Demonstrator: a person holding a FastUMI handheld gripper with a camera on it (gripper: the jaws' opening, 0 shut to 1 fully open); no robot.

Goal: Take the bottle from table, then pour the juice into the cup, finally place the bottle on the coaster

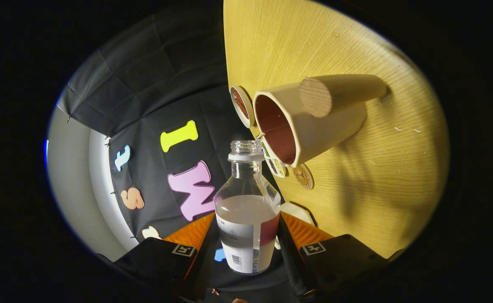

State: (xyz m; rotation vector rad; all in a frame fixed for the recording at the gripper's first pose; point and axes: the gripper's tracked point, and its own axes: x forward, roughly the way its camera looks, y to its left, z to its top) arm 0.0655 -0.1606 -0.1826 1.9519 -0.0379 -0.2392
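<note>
My gripper [246,237] is shut on a clear glass bottle [246,210], one finger pressing each side of its labelled lower half. The bottle has no cap and is about half full of pale liquid. The view is rolled over, so the wooden table [355,202] stands on edge to the right. A cream cup [313,130] with a dark red inside and a round wooden handle [339,94] stands on it just beyond the bottle. The bottle's open neck lies close to the cup's rim. No stream of liquid shows. A small brown coaster [303,176] lies by the cup's base.
Two more round discs lie near the cup: one with a reddish middle [242,105] past its rim, one patterned [275,165] partly behind it. A white flat piece [297,212] peeks out behind the right finger. The booth's cloth wall [153,105] is behind the bottle.
</note>
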